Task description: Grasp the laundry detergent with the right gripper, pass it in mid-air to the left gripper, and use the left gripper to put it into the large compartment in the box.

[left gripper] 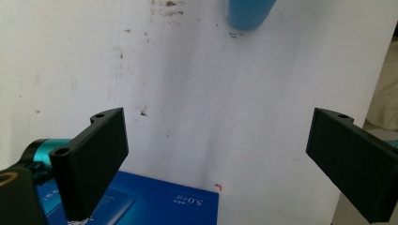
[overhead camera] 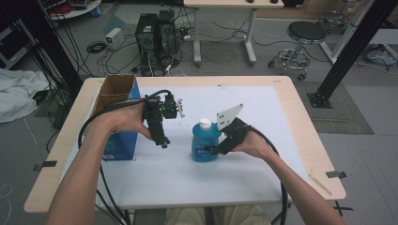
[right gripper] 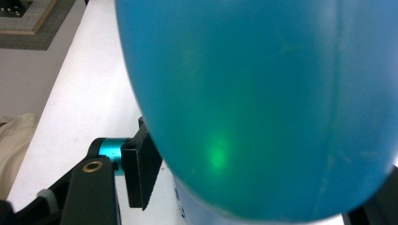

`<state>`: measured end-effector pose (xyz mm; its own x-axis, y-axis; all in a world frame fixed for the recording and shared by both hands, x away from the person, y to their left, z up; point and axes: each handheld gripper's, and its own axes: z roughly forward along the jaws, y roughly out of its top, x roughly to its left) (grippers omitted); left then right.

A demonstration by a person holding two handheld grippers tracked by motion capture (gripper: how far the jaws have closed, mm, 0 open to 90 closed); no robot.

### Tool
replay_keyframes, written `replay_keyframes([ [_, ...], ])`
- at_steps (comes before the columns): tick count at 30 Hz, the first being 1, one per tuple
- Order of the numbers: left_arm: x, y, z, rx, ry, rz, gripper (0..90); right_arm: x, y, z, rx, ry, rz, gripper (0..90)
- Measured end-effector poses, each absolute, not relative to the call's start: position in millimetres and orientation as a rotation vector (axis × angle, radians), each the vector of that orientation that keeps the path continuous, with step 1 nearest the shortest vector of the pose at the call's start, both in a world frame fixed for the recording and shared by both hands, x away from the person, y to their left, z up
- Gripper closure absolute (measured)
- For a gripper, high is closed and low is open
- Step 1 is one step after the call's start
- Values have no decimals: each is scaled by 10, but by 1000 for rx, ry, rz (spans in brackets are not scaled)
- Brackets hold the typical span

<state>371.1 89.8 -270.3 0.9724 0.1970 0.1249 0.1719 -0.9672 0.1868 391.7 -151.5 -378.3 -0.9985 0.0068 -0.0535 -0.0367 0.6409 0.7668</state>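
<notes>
Blue bottle upright at table centre, long axis vertical. Right gripper at its right side, jaws clamped on lower body. Left gripper gaping, empty — just left of bottle, beside blue box.

We see a translucent blue bottle with a white cap between our black right gripper jaws. Beside our black left gripper stands a blue box, brown inside. The tabletop is pale wood under white sheet.
</notes>
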Motion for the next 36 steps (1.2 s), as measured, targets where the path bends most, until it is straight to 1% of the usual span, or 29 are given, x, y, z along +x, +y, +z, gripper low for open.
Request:
replay_keyframes([
  [7, 3707, 900, -2704, 2947, 279, 215, 60, 3911, -1507, -3796, -28, 2793, 1307, 358],
  [9, 3706, 902, -2701, 2946, 277, 214, 60, 3908, -1506, -3798, -43, 2797, 1312, 390],
  [18, 3702, 905, -2696, 2945, 273, 217, 60, 3944, -1525, -3810, -39, 2813, 1358, 413],
  [24, 3698, 906, -2698, 2944, 274, 216, 60, 3975, -1566, -3824, -17, 2837, 1415, 444],
  [36, 3719, 856, -2649, 2931, 282, 199, 60, 3994, -1580, -3842, -37, 2824, 1453, 466],
])
